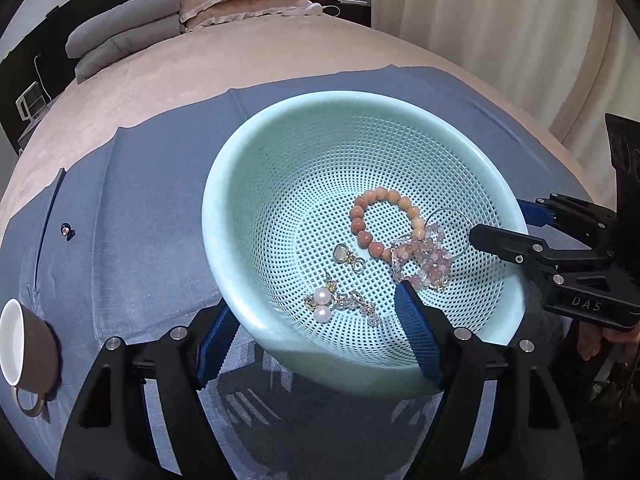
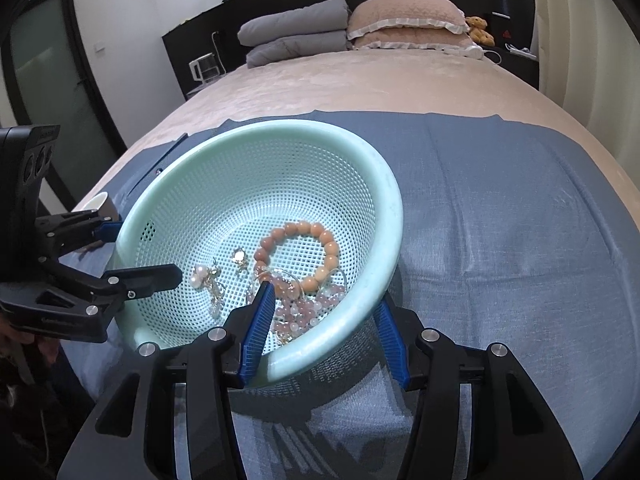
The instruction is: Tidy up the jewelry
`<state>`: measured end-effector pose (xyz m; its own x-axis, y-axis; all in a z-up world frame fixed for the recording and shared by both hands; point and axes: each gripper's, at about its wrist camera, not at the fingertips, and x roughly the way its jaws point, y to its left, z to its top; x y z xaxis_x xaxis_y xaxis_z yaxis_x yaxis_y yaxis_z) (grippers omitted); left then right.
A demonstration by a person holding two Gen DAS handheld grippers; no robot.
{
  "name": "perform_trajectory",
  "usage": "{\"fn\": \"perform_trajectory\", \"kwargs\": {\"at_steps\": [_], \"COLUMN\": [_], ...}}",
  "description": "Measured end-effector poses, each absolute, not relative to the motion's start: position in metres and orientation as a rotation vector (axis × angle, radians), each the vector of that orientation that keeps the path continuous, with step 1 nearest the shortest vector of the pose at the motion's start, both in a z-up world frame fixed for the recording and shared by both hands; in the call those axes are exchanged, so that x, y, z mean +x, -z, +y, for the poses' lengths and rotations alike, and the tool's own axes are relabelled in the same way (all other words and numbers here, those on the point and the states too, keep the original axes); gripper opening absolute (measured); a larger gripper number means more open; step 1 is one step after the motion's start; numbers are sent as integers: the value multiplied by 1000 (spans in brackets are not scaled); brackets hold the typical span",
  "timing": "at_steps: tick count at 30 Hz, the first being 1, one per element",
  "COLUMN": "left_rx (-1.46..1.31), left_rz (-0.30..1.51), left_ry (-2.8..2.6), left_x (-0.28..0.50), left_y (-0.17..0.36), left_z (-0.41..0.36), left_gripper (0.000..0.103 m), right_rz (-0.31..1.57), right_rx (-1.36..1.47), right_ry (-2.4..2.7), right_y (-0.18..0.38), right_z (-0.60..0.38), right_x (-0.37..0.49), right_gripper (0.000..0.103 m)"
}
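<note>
While the mint basket (image 1: 248,168) is straddled at its near rim by both spread grippers, each with one finger inside and one outside, an orange bead bracelet (image 1: 384,220), a pink bead bracelet (image 1: 424,256), pearl earrings (image 1: 322,304) and a gold pendant (image 1: 348,258) are held in its bottom. The left gripper (image 1: 320,332) is set just beside the pearls, the right gripper (image 2: 324,320) over the pink beads. Bare blue cloth (image 2: 500,220) is left on the right, a brown cup (image 1: 24,344) at the left edge.
</note>
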<state>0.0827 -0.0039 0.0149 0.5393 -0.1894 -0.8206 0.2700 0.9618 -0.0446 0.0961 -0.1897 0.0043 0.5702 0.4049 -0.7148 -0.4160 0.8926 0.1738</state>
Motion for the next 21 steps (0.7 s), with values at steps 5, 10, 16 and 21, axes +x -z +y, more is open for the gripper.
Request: {"fn": "perform_trajectory", "kwargs": {"at_steps": [5,10,16,21], "left_rx": [119,93,29,-10], "left_rz": [952,932,826,771], "left_ry": [222,165,117,133], "left_x": [83,69,38,14], "left_y": [-15,-22,-32,-36], "left_z": [0,10,19,16], "left_gripper": [84,97,97,97], "right_rz": [770,762,743,708], "right_rx": [-89,-97,-77,-83], "right_ry": [-431,-405,-379,-358], "right_y": [-10,-11,-15,-20], "right_z": [-185,-190,-201,-205], "right_x": [87,81,72,56], "right_gripper": [86,87,88,90]}}
